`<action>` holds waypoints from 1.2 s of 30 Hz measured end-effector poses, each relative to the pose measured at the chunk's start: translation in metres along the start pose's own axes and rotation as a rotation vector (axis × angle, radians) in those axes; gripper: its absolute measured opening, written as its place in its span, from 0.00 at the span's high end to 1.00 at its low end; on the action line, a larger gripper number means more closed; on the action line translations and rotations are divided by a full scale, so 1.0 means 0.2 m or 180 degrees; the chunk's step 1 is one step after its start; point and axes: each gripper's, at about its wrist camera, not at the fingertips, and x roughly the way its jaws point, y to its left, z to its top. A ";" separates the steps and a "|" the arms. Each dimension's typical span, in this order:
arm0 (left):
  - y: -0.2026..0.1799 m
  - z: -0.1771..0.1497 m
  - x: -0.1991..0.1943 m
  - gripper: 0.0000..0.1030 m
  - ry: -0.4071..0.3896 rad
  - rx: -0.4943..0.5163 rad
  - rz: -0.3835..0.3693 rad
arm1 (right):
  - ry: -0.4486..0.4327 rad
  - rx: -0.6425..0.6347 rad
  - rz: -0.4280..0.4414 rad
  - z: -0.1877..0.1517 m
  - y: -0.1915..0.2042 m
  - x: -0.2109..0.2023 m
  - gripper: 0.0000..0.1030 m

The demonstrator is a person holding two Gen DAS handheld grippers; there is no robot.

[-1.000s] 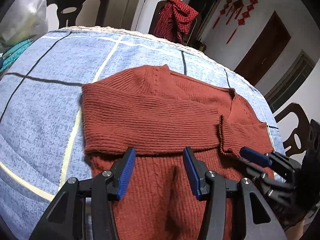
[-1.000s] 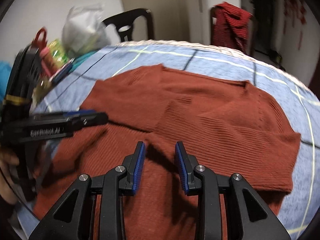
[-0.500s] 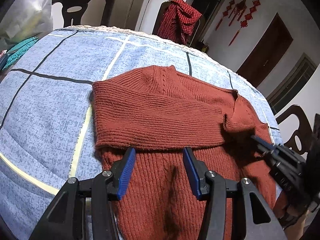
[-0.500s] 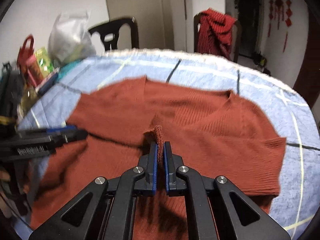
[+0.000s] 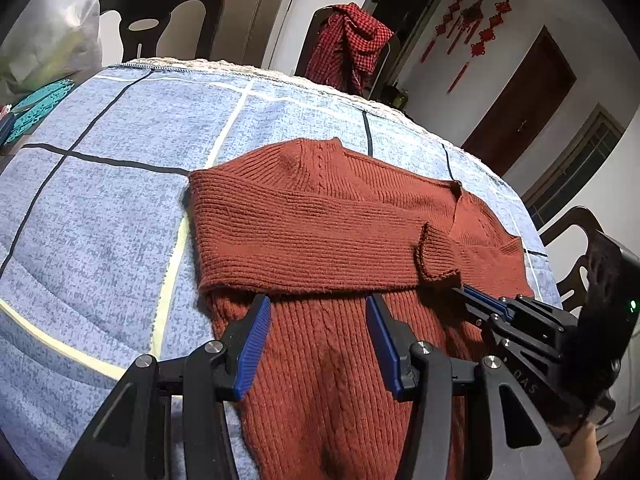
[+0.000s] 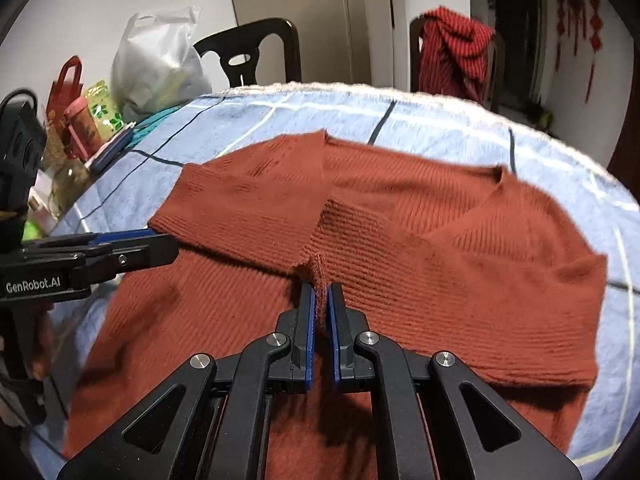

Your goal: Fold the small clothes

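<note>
A rust-red knit sweater [image 5: 320, 232] lies flat on the blue checked tablecloth [image 5: 100, 208], both sleeves folded across its chest. My left gripper [image 5: 318, 332] is open and empty, low over the sweater's lower body just below the folded left sleeve. My right gripper [image 6: 320, 304] is shut on the cuff [image 6: 318, 276] of the folded left sleeve and lifts it slightly. In the left wrist view the right gripper [image 5: 476, 300] reaches in from the right at that cuff [image 5: 436, 256]. The left gripper also shows in the right wrist view [image 6: 132, 244].
Dark chairs [image 5: 160, 20] stand behind the table; one carries a red checked garment [image 5: 348, 44]. A white plastic bag [image 6: 156, 64], a red bag, bottles and packets [image 6: 80, 120] crowd the table's left side. Another chair [image 5: 576, 240] stands at the right.
My right gripper closed on the left sleeve's cuff and raised it a little. My left gripper stayed open and shifted slightly over the sweater's lower body.
</note>
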 end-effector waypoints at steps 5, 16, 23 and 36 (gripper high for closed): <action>0.00 -0.01 -0.04 0.46 -0.0030 0.0052 -0.0061 | 0.0106 0.0225 0.0163 0.00 -0.07 -0.02 0.81; -0.16 0.06 -0.04 0.43 -0.0059 0.0316 -0.0267 | -0.0423 0.1154 -0.0623 -0.08 -0.64 -0.42 0.68; -0.37 0.12 0.10 0.43 0.0029 0.0499 -0.0424 | -0.0214 0.1705 -0.0472 -0.12 -0.91 -0.30 0.68; -0.46 0.08 0.31 0.43 0.0296 0.0721 -0.0043 | -0.0144 0.1572 -0.0807 -0.10 -0.94 -0.19 0.87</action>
